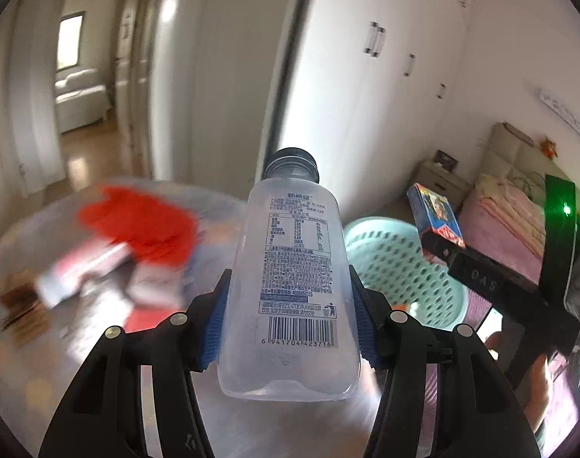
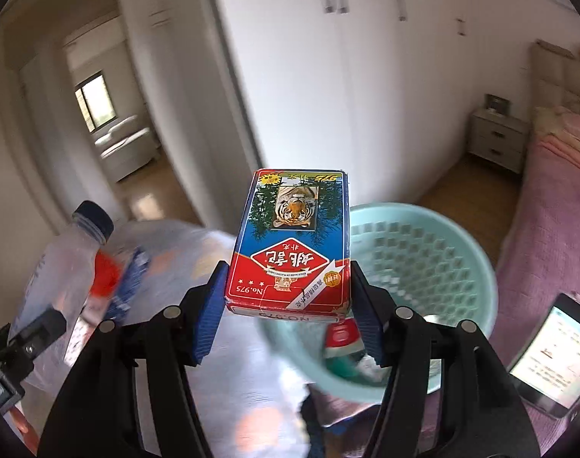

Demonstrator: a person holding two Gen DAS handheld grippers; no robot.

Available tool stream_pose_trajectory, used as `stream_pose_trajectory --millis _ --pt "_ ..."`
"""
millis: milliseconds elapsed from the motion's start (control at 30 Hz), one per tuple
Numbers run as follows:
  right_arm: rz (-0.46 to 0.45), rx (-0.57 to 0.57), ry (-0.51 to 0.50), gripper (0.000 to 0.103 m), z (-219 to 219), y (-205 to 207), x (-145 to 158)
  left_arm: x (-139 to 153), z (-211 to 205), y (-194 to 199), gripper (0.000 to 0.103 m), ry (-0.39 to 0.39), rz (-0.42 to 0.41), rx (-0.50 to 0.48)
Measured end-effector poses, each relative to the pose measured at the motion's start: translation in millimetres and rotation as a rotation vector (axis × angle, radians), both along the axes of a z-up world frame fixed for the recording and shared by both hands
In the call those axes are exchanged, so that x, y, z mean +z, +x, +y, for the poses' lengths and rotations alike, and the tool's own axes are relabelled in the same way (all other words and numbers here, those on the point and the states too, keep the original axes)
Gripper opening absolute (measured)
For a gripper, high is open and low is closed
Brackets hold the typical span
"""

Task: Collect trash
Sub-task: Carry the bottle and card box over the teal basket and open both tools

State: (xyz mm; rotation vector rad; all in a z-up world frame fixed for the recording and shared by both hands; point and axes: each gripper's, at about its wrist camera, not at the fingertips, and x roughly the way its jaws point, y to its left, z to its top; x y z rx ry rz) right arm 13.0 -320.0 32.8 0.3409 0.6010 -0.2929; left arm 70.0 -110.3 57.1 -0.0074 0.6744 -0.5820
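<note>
My left gripper [image 1: 288, 324] is shut on a clear plastic bottle [image 1: 290, 286] with a dark cap, held upright above the table. My right gripper [image 2: 286, 305] is shut on a red and blue playing-card box [image 2: 292, 240] with a tiger picture. The same card box [image 1: 437, 215] appears to the right in the left wrist view, and the bottle [image 2: 66, 259] shows at the left in the right wrist view. A light green perforated basket [image 2: 423, 267] sits just beyond and right of the card box, with a red and green wrapper [image 2: 345, 347] inside it.
A round table [image 1: 34, 362] holds blurred red and white packets [image 1: 137, 236]. A bed with pink covers [image 2: 549, 229] lies at the right, with a lit phone [image 2: 553, 355] on it. White wardrobe doors [image 2: 366, 76] and a nightstand [image 2: 498, 139] stand behind; a doorway [image 1: 84, 76] opens at the left.
</note>
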Motion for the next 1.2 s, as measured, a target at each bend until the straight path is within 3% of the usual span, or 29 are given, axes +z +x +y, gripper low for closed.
stream_pose_trajectory --millis 167,367,500,633,733,1000,1100,1200 --pt "0.039 -0.122 0.061 0.058 -57.3 -12.7 -18.9 -10.2 -70.2 16.7 0.054 -0.016 0.048 -0.134" --pt "0.098 -0.199 0.116 0.058 -95.2 -21.2 -46.7 -36.5 -138.2 29.3 0.054 0.036 0.095 -0.203" --pt "0.141 -0.230 0.142 0.058 -110.5 -20.4 -64.1 -56.6 -165.5 46.0 0.054 0.065 0.176 -0.188" --pt "0.155 -0.228 0.156 0.060 -119.5 -13.0 -70.0 -63.3 -173.9 49.0 0.055 0.069 0.170 -0.180" --pt "0.158 -0.204 0.166 0.060 -118.9 -11.6 -73.2 -60.9 -168.7 48.1 0.070 0.053 0.146 -0.176" --pt "0.127 -0.168 0.182 0.061 -103.8 -9.7 -65.9 -34.4 -107.8 42.7 0.070 -0.049 0.140 -0.128" --pt "0.095 -0.110 0.147 0.061 -79.5 -5.0 -56.0 -23.5 -59.5 39.6 0.070 -0.133 0.148 -0.061" --pt "0.055 -0.030 0.114 0.061 -46.1 1.2 -42.0 -11.8 -21.5 37.0 0.070 -0.159 0.120 0.005"
